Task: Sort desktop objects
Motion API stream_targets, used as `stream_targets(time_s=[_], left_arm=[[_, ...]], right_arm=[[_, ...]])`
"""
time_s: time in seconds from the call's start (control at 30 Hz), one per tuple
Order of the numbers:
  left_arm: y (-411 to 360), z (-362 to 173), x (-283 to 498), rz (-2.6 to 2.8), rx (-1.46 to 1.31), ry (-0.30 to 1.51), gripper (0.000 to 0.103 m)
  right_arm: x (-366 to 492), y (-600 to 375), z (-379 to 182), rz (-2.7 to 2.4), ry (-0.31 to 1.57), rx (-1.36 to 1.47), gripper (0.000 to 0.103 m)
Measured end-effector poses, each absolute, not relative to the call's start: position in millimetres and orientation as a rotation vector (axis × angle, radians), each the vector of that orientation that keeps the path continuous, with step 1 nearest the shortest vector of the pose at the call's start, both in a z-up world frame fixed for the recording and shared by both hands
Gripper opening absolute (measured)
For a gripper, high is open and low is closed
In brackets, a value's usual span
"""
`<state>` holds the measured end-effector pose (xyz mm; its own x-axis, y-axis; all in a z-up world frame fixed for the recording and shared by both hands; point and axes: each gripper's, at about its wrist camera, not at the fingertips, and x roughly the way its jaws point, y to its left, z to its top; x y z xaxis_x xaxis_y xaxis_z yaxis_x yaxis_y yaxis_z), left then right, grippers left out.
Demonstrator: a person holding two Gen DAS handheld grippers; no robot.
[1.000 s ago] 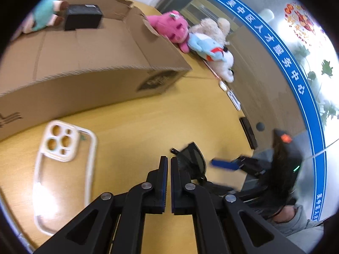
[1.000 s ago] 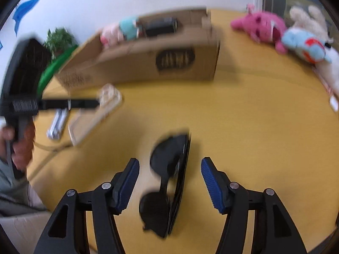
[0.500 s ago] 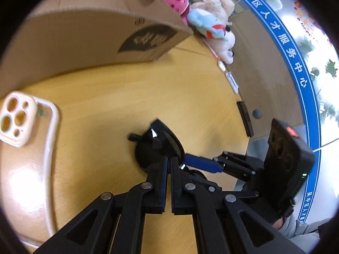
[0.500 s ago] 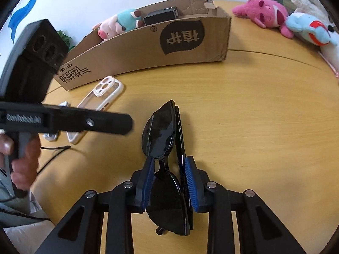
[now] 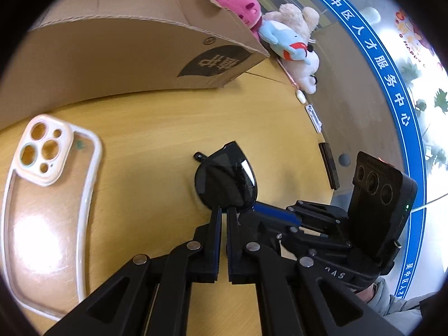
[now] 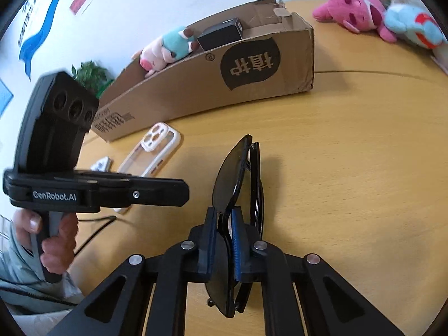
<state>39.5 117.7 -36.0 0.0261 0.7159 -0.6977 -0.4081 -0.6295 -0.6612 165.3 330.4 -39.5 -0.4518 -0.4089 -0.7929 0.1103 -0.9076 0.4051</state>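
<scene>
Black folded sunglasses [image 6: 238, 176] are clamped between the pads of my right gripper [image 6: 223, 218] and held on edge just above the wooden table [image 6: 350, 168]. In the left wrist view the sunglasses [image 5: 226, 182] sit right in front of my left gripper [image 5: 223, 212], which is shut and empty; the right gripper [image 5: 268, 212] comes in from the right. A clear phone case with a white rim [image 5: 47, 196] lies to the left; it also shows in the right wrist view [image 6: 151, 151]. The open cardboard box [image 6: 212, 81] stands behind, holding a pig plush [image 6: 165, 50] and a black box [image 6: 221, 33].
Pink [image 6: 352, 14] and blue [image 6: 411, 25] plush toys lie at the table's far right. A white plush [image 5: 302, 64], a small white item [image 5: 313, 114] and a black bar [image 5: 329, 168] line the table's edge. A cable [image 6: 95, 224] and a small white object [image 6: 100, 163] lie left.
My right gripper closed on the sunglasses and tipped them up on edge off the table. My left gripper, still shut, swung in close beside them.
</scene>
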Motion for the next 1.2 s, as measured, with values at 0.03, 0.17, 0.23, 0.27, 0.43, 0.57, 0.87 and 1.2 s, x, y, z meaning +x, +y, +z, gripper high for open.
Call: stream_targets(time_s=[0.03,0.17,0.23,0.27,0.43,0.57,0.87,1.2], left_arm=[[116.6,-37.2,40.1,1.717,-1.484,-0.333,0.002],[117.3,-40.9,42.1,1.696,-1.498,-0.346,0.002],[113.9,-39.1,41.4,1.696,-1.490,-0.367,0.002],[111.0,-37.6,40.1,1.697,-1.483,-0.380,0.002],[92.8,-33.5,30.1,1.750,-1.473,-0.456,0.019],[92.1,-30.4,31.9,1.769,-1.473,-0.453,0.025],[101.4,-32.9,31.1,1.803,-1.495,-0.420,0.043],[107.2,-40.5,31.7,1.792,-1.529,-0.407,0.043]], right_arm=[[163.6,329.4,-39.7,-2.402,-0.437,1.429,0.008],[160.5,333.9,-34.9,-2.364,-0.527,1.380,0.005],[158.6,336.4,-28.0,-2.361,-0.554,1.342,0.005],[156.0,336.3,-21.3,-2.372,-0.547,1.318,0.005],[145.0,337.3,-13.7,-2.385,-0.488,1.329,0.006],[151.6,335.3,-18.6,-2.386,-0.373,1.394,0.024],[201.4,288.7,-52.4,-2.428,0.285,1.427,0.077],[185.6,315.5,-48.7,-2.438,-0.085,1.386,0.051]])
